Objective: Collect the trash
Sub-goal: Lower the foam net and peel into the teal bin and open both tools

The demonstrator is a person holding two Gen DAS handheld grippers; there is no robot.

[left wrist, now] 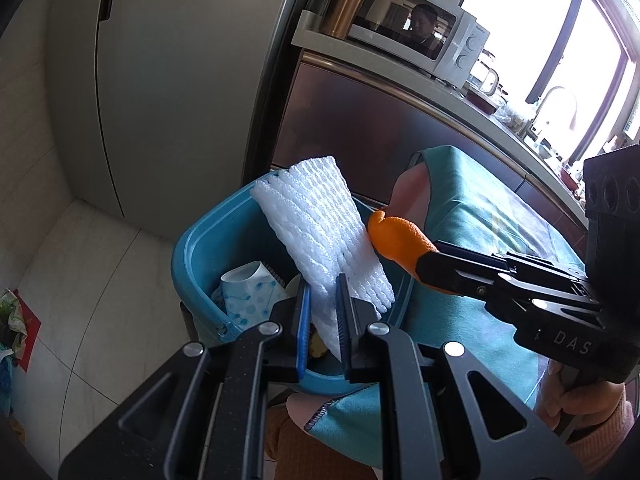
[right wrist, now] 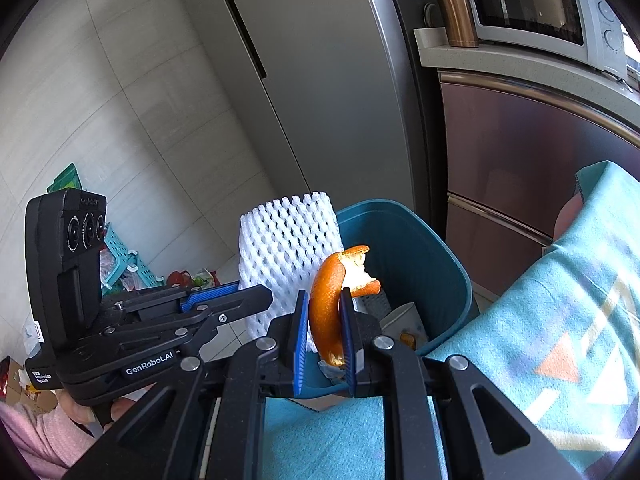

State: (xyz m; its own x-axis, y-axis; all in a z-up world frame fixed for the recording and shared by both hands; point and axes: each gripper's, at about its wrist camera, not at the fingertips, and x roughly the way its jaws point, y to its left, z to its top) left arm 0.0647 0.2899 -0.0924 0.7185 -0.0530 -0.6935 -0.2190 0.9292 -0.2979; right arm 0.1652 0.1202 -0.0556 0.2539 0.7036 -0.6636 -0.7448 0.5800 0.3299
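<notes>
Both grippers are hanging right over the teal bin (left wrist: 192,248) at frame centre so the trash can just drop in. The left gripper (left wrist: 324,312) jaws are pinching the white foam fruit net (left wrist: 320,232), and the right gripper (right wrist: 324,332) jaws are clamping a curl of orange peel (right wrist: 328,300).

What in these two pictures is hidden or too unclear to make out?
- Bottom of the blue bin: left wrist view, covered by the foam net and the left gripper.
- Bin contents: right wrist view, mostly behind the orange peel and the right gripper.
- Scene outside the window: left wrist view, washed out by glare.
</notes>
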